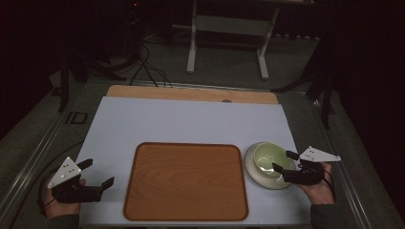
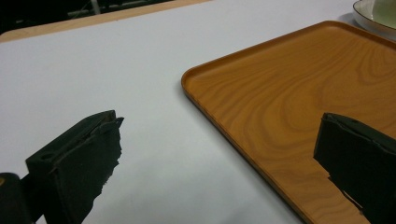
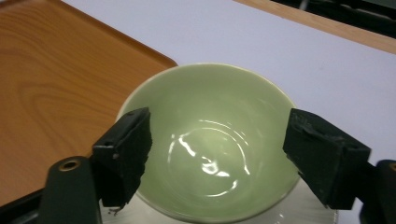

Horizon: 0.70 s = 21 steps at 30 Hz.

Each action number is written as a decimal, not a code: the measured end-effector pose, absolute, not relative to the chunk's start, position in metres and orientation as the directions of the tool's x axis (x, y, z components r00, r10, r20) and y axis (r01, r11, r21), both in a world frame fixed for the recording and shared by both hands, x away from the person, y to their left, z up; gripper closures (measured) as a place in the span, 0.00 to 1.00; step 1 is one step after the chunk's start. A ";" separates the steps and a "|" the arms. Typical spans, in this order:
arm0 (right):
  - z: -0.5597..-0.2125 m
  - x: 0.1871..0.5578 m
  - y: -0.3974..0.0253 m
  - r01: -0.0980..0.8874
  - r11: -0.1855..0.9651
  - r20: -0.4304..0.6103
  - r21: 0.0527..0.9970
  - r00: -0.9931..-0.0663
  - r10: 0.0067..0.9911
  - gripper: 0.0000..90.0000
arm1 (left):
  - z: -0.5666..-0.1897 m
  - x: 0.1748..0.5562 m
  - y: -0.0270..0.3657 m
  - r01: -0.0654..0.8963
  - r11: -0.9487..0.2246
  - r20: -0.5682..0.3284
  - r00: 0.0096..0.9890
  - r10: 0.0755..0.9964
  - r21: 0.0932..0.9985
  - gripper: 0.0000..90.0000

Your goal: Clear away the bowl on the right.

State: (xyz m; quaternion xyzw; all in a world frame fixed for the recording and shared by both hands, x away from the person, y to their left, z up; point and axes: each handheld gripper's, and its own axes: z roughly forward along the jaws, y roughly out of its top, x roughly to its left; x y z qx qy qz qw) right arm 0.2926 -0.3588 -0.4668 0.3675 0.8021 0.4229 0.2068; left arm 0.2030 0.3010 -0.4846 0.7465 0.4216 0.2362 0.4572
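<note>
A pale green bowl point(image 1: 267, 156) stands on a white saucer point(image 1: 255, 175) just right of a wooden tray point(image 1: 186, 181). My right gripper point(image 1: 282, 160) is open at the bowl's right side. In the right gripper view the bowl point(image 3: 210, 140) lies between the spread jaws of that gripper point(image 3: 219, 116), and the saucer point(image 3: 303, 210) peeks out below. I cannot tell whether the jaws touch the rim. My left gripper point(image 1: 99, 172) is open over the white mat, left of the tray. In its own view the left gripper point(image 2: 220, 123) holds nothing and straddles the tray's point(image 2: 299, 93) near corner.
A white mat point(image 1: 191, 119) covers the wooden tabletop point(image 1: 191, 93). The tray holds nothing. The saucer's rim point(image 2: 373, 16) shows beyond the tray's far corner. Behind the table stand a white frame point(image 1: 227, 28) and floor cables point(image 1: 148, 71); the surroundings are dark.
</note>
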 end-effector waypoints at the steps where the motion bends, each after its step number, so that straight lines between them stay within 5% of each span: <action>1: -0.467 0.293 -0.359 0.420 0.371 -0.019 0.828 -0.641 0.767 0.27 | -0.484 0.203 0.301 0.410 -0.228 -0.031 0.536 0.844 0.883 0.01; 7: -0.466 0.292 -0.360 0.423 0.378 -0.034 0.823 -0.629 0.777 0.36 | -0.481 0.200 0.299 0.382 -0.239 -0.009 0.545 0.838 0.893 0.01; 21: -0.461 0.294 -0.360 0.400 0.397 -0.064 0.826 -0.634 0.771 0.35 | -0.478 0.197 0.296 0.362 -0.243 0.014 0.534 0.845 0.900 0.01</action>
